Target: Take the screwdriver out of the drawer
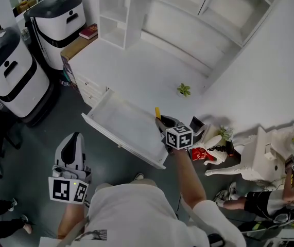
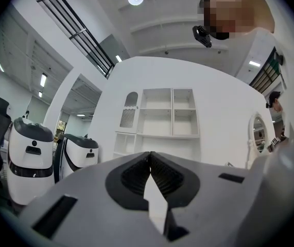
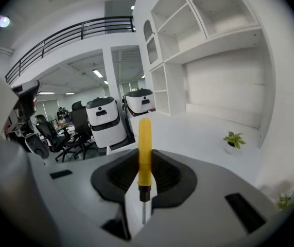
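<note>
The white drawer [image 1: 117,123] stands pulled out from the white desk [image 1: 136,68], and its inside looks bare. My right gripper [image 1: 161,121] is raised over the drawer's right end, shut on a screwdriver [image 1: 157,112]. In the right gripper view the screwdriver's yellow handle [image 3: 144,151] sticks out past the jaws of the right gripper [image 3: 144,161], with the metal shaft [image 3: 144,211] pointing back between the pads. My left gripper [image 1: 73,139] hangs low at the left, away from the drawer. In its own view the left gripper [image 2: 150,157] is shut on nothing.
Two white-and-black machines [image 1: 60,22] [image 1: 10,71] stand left of the desk. A small potted plant [image 1: 184,90] sits on the desktop, with a white shelf unit [image 1: 117,14] behind it. White and red ornaments [image 1: 208,153] and a seated person [image 1: 270,199] are at the right.
</note>
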Available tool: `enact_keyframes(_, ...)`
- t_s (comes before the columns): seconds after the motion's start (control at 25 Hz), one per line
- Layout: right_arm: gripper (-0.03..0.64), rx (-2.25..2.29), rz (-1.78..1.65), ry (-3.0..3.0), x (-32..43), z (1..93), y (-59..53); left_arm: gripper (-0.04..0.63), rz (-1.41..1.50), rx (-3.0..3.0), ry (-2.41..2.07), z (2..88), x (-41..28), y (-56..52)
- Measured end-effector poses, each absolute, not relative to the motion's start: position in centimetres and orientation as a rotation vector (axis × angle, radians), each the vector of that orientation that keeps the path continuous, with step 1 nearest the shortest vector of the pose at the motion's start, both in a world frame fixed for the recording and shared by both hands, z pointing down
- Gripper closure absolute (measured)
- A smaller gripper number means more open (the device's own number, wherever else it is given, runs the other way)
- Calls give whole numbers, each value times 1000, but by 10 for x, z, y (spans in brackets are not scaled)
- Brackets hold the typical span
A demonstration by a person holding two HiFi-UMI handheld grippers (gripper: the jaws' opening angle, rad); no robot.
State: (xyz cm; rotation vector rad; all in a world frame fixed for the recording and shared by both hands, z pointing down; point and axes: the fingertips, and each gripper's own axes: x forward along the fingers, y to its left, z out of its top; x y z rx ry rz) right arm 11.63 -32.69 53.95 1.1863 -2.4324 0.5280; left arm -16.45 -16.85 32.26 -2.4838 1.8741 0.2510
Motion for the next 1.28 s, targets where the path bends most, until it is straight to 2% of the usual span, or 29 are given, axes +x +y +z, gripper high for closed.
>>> enact_keyframes(0.56,531,1307,166,-2705,128,366,-326,580,295,-2420,1833,288,-171,-198)
enact_keyframes(1.28,531,1432,-267,-2824,149,250,-250,580,280,-2359,1868,281,-179,-204)
